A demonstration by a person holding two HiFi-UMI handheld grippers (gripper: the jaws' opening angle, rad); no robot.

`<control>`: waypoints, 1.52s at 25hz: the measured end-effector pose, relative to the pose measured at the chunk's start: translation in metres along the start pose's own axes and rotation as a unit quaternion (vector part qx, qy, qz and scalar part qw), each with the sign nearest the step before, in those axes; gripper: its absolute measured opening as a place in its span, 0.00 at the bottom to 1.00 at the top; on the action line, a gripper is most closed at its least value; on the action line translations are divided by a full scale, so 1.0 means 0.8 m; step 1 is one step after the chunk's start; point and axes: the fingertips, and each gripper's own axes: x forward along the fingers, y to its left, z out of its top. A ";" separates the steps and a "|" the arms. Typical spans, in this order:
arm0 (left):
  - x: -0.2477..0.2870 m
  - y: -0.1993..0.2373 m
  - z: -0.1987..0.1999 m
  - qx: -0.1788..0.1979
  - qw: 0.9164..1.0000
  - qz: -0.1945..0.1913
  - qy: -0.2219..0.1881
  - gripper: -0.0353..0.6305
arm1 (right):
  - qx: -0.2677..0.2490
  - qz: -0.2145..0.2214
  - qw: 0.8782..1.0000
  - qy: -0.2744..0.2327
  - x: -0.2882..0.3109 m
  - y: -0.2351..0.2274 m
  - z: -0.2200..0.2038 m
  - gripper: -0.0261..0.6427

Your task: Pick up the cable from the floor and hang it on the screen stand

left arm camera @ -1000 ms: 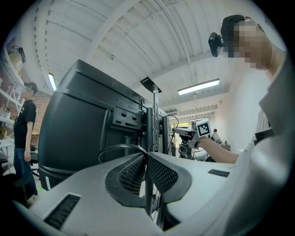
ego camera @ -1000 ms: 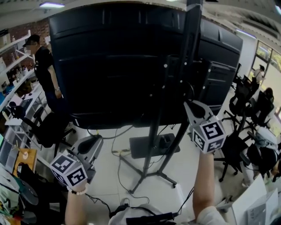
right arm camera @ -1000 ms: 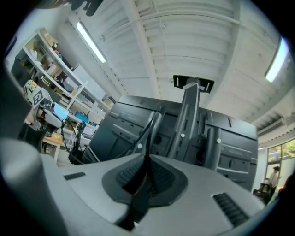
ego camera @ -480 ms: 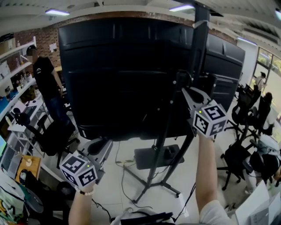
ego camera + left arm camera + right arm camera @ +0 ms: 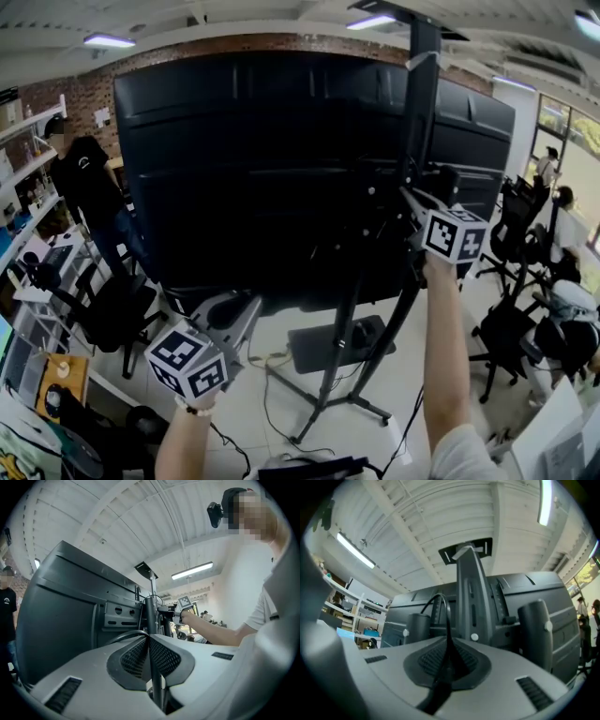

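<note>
Both grippers have risen since a second ago, the right one now beside the stand's upright. The black screen (image 5: 281,169) fills the view on its screen stand (image 5: 419,112). The right gripper (image 5: 412,195) and left gripper (image 5: 239,314) are each pinched tight on the thin cable (image 5: 447,620), which is held aloft. The hanging step looks underway, and next the loop needs draping over a bracket. No writing is legible.

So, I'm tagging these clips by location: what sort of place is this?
Probably an office or lab workroom: desk chairs stand about, shelves run along the left wall, and a big screen sits on a floor stand.
</note>
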 end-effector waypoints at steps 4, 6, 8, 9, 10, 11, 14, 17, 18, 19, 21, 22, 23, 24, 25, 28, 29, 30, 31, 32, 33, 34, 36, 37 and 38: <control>0.006 0.001 -0.001 -0.004 1.000 -0.007 -0.005 0.08 | 0.032 -0.003 0.999 0.040 0.000 -0.019 -0.047 0.08; 0.007 0.004 0.000 -0.006 1.000 -0.007 -0.007 0.08 | 0.031 0.001 0.998 0.047 0.001 -0.020 -0.058 0.08; 0.011 0.004 0.001 -0.007 1.000 -0.008 -0.007 0.08 | 0.036 0.008 0.998 0.046 0.003 -0.020 -0.059 0.08; 0.013 0.004 0.000 -0.008 1.000 -0.009 -0.007 0.08 | 0.042 0.012 0.998 0.045 0.004 -0.020 -0.058 0.08; 0.014 0.003 -0.001 -0.009 1.000 -0.011 -0.007 0.08 | 0.051 0.018 0.998 0.045 0.005 -0.019 -0.058 0.08; 0.015 0.002 0.000 -0.011 1.000 -0.013 -0.009 0.08 | 0.063 0.026 0.997 0.045 0.006 -0.017 -0.059 0.08; 0.013 0.003 0.011 -0.015 0.999 -0.017 -0.023 0.08 | 0.119 0.064 0.990 0.046 0.014 -0.010 -0.062 0.08; 0.006 0.007 0.028 -0.012 0.999 -0.016 -0.036 0.08 | 0.138 0.073 0.987 0.041 0.017 -0.005 -0.058 0.08; 0.004 0.008 0.032 -0.011 0.999 -0.016 -0.040 0.08 | 0.140 0.075 0.987 0.035 0.015 -0.003 -0.053 0.08; 0.002 0.009 0.036 -0.010 0.999 -0.016 -0.045 0.08 | 0.141 0.076 0.987 0.028 0.014 0.000 -0.047 0.08; 0.001 0.012 0.041 -0.012 0.998 -0.015 -0.052 0.08 | 0.138 0.079 0.987 0.018 0.013 0.003 -0.038 0.08; 0.002 0.013 0.043 -0.013 0.998 -0.015 -0.055 0.08 | 0.140 0.081 0.987 0.017 0.014 0.002 -0.037 0.08; 0.004 0.012 0.045 -0.014 0.998 -0.016 -0.057 0.08 | 0.147 0.081 0.986 0.018 0.015 0.000 -0.038 0.08; 0.006 0.011 0.047 -0.015 0.998 -0.018 -0.059 0.08 | 0.157 0.081 0.984 0.021 0.016 -0.004 -0.042 0.08; 0.009 0.008 0.048 -0.015 0.998 -0.022 -0.060 0.08 | 0.165 0.078 0.983 0.028 0.017 -0.008 -0.048 0.08; 0.014 -0.001 0.047 -0.011 0.998 -0.029 -0.056 0.08 | 0.165 0.070 0.982 0.051 0.012 -0.014 -0.074 0.08; 0.015 -0.002 0.046 -0.011 0.998 -0.030 -0.055 0.08 | 0.167 0.069 0.982 0.057 0.011 -0.015 -0.083 0.08; 0.016 -0.003 0.046 -0.012 0.998 -0.031 -0.056 0.08 | 0.170 0.068 0.981 0.064 0.011 -0.015 -0.090 0.08; 0.017 -0.005 0.045 -0.013 0.998 -0.031 -0.057 0.08 | 0.172 0.068 0.980 0.071 0.010 -0.016 -0.099 0.08; 0.018 -0.007 0.045 -0.014 0.998 -0.032 -0.057 0.08 | 0.172 0.068 0.980 0.079 0.009 -0.016 -0.107 0.08; 0.019 -0.009 0.044 -0.015 0.998 -0.034 -0.057 0.08 | 0.171 0.069 0.979 0.086 0.008 -0.016 -0.116 0.08; 0.019 -0.012 0.044 -0.015 0.998 -0.036 -0.057 0.08 | 0.171 0.071 0.978 0.092 0.007 -0.016 -0.125 0.08; 0.021 -0.017 0.042 -0.015 0.998 -0.039 -0.055 0.08 | 0.176 0.076 0.976 0.103 0.004 -0.014 -0.143 0.08; 0.021 -0.020 0.039 -0.016 0.998 -0.041 -0.053 0.08 | 0.176 0.076 0.975 0.109 0.002 -0.013 -0.152 0.08; 0.022 -0.023 0.034 -0.018 0.998 -0.041 -0.050 0.08 | 0.172 0.075 0.975 0.117 0.000 -0.013 -0.161 0.08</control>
